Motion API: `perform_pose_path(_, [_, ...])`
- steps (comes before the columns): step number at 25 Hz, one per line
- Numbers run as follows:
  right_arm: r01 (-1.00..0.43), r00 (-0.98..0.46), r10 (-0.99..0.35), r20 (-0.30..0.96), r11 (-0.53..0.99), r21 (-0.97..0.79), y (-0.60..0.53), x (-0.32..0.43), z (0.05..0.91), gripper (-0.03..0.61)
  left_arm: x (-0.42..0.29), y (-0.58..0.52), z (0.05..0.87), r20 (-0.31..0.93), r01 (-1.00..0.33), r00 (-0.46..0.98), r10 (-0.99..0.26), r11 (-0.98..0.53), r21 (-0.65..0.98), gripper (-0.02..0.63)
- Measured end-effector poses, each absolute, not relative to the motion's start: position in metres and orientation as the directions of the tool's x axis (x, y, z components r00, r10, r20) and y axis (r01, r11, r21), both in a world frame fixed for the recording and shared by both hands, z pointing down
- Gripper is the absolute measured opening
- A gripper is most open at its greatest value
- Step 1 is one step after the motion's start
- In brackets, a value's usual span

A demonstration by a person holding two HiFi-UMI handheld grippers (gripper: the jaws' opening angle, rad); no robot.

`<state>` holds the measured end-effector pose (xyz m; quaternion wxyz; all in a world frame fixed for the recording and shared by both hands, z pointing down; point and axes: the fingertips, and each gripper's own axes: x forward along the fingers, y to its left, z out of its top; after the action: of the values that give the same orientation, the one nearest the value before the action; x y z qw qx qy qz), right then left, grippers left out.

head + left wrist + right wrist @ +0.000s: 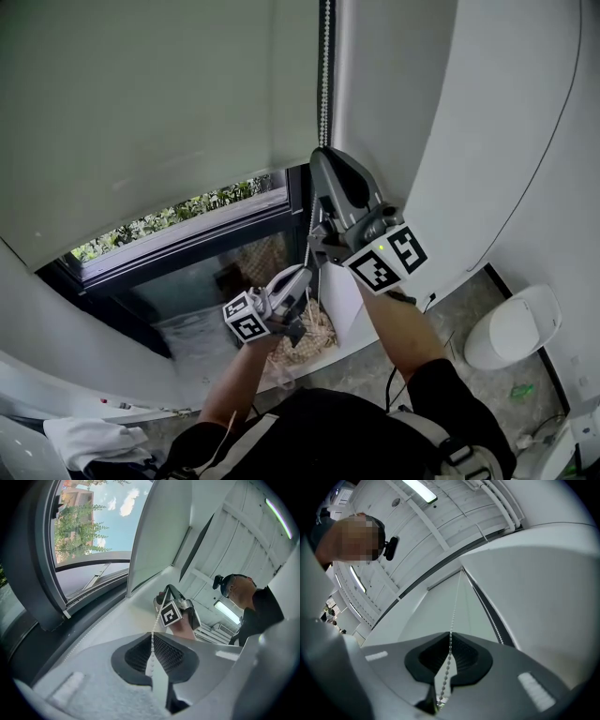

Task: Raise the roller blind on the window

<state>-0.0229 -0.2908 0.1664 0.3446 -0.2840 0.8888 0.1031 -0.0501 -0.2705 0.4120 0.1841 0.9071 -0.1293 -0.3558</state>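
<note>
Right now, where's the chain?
Head view: the chain hangs right of the blind, by the window frame, gripped by the right gripper above and the left gripper below.

Off-white roller blind [141,112], white bead chain [324,75], grey left tool [305,273], grey right tool [322,155], blk/wht markers [386,261]

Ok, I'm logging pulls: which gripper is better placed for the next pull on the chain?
Likely right: the right gripper is shut on the bead chain higher up, with room to pull down; the left gripper grips it lower.
</note>
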Motion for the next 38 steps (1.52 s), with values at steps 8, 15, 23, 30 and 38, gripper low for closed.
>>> perform_pose_path(8, [-0.639, -0.553, -0.468, -0.689, 0.769, -0.010, -0.280, 0.000, 0.197, 0.015, -0.066, -0.278, 0.434, -0.460, -0.281, 0.760, -0.459, -0.870, 0.405, 0.021])
perform_pose_path(15, [-0.653, -0.536, -0.491, -0.687, 0.756, -0.032, -0.279, 0.011, 0.215, 0.015, -0.070, -0.281, 0.434, -0.381, -0.406, 0.777, -0.500, -0.862, 0.304, 0.114])
perform_pose_path(23, [-0.639, -0.620, -0.571, -0.537, 0.766, -0.077, -0.273, -0.010, 0.309, 0.015, -0.081, -0.284, 0.375, -0.495, -0.383, 0.745, -0.446, -0.895, 0.229, 0.114])
perform_pose_path(30, [-0.638, -0.618, -0.631, -0.469, 0.751, -0.170, -0.263, -0.003, 0.363, 0.015, -0.064, -0.285, 0.268, -0.633, -0.279, 0.719, -0.287, -0.953, 0.115, 0.140])
perform_pose_path(38, [-0.647, -0.601, -0.647, -0.469, 0.738, -0.190, -0.263, 0.006, 0.361, 0.017, -0.010, -0.277, 0.177, -0.628, -0.192, 0.768, -0.125, -0.980, -0.040, 0.149])
